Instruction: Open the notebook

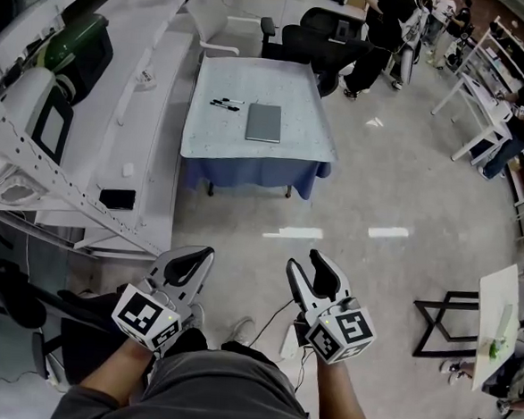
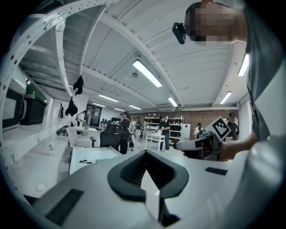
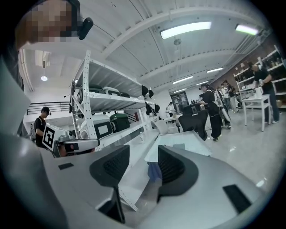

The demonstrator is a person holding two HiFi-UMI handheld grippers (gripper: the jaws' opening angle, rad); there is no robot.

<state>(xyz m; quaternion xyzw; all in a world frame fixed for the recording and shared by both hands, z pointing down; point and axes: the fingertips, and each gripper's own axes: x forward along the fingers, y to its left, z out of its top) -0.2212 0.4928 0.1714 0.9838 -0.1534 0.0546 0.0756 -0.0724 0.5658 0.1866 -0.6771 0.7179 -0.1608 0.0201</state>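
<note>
While the closed grey notebook [image 1: 264, 123] lies on the tabletop [image 1: 312, 136], well ahead of both jaws and lengthwise away from them, neither hand is clearly nearer. The right gripper [image 1: 305, 261] gapes empty; the left gripper [image 1: 188, 256] is closed on nothing.

Large workshop hall. Pale glossy floor [image 1: 399, 169], light patches reflected. White metal shelving rack [image 1: 75, 191] along left side. Table [image 1: 296, 99] ahead, pale cloth, blue skirt, with black office chairs [image 1: 314, 38] behind. White beamed ceiling [image 2: 111, 49], strip lights [image 2: 146, 73] lit. Brick wall [image 2: 210, 117] at far end.
</note>
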